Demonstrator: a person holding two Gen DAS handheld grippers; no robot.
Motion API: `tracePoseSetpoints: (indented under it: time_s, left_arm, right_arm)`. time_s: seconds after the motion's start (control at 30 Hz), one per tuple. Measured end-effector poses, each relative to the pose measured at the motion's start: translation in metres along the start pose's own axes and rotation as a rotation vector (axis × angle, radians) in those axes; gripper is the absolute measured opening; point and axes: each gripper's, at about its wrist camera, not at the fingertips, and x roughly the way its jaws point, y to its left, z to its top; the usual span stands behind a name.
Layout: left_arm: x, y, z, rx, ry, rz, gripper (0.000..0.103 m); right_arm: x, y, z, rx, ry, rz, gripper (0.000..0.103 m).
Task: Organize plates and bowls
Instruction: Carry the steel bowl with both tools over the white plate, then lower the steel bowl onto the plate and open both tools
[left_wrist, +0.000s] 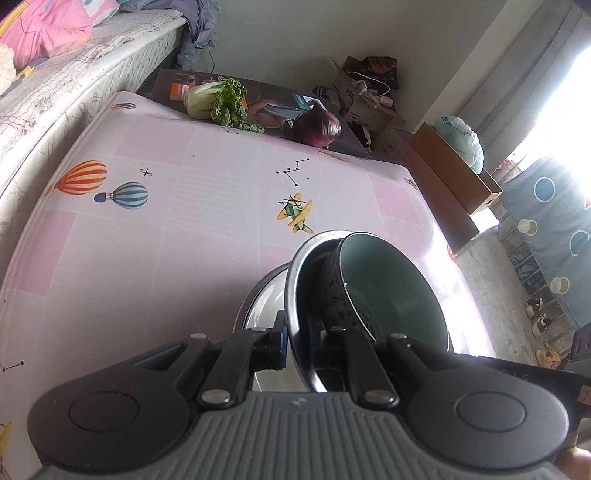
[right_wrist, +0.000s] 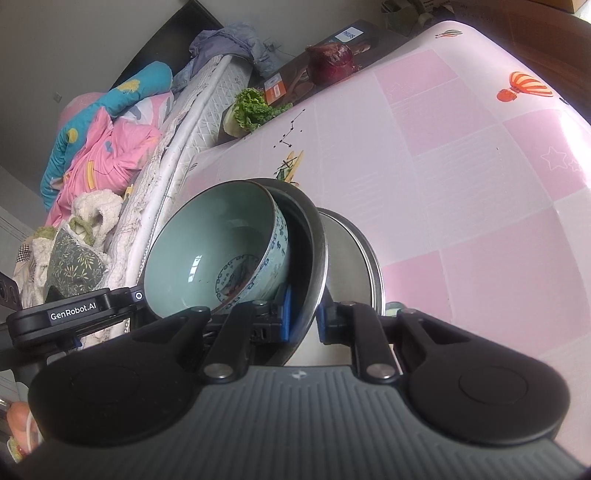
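Between the blue pads (left_wrist: 282, 347) of the left gripper (left_wrist: 301, 339), clamped tight on the near rim of a steel bowl (left_wrist: 295, 280). Same story at the right gripper (right_wrist: 306, 321): fingers (right_wrist: 286, 314) nearly closed, pinching the thin wall of that same steel bowl (right_wrist: 314, 280) from the opposite side. Looks like a two-handed carry, one grip on each side to keep the load from tipping or swinging.

Inside the steel bowl, tilted against its wall, rests a pale green ceramic bowl (left_wrist: 391, 291) with blue painted figures on its outside and on its floor (right_wrist: 236, 280); probably nested there so that both travel in one trip. Just beyond the steel rim shows a flatter steel plate (right_wrist: 354, 254); cannot tell whether stacked beneath the bowl or lying apart on the table (right_wrist: 461, 166).

Judged from the tilt and the gap to the cloth, held up off the table, not resting on it. Calls for both grips staying level with each other, since the loose ceramic bowl could slide or rattle out.

Further out, legible writing: "GenRobot.AI" in white on the side of the left gripper, seen from the right wrist view; "PHILIPS" on a box (right_wrist: 347, 35) at the table's far edge, beside a red onion (right_wrist: 330, 62) and a leafy cabbage (right_wrist: 251, 110). Small orange label on the box, too small to read.
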Motion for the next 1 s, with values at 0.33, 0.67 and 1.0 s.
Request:
tracePoseSetpoints:
  time_s: [0.33, 0.67, 1.0]
  left_arm:
    - [0.014, 0.014, -0.024, -0.025, 0.073, 0.003, 0.012]
    - [-0.006, 0.014, -0.023, -0.011, -0.031, 0.033, 0.040]
    - [-0.071, 0.011, -0.032, 0.076, -0.188, 0.123, 0.086]
  right_arm:
    - [0.003, -0.005, -0.015, -0.031, 0.005, -0.044, 0.014]
    - [-0.020, -0.007, -0.005, -0.045, -0.108, -0.064, 0.036]
    - [-0.098, 0.011, -0.029, -0.205, -0.337, -0.222, 0.083]
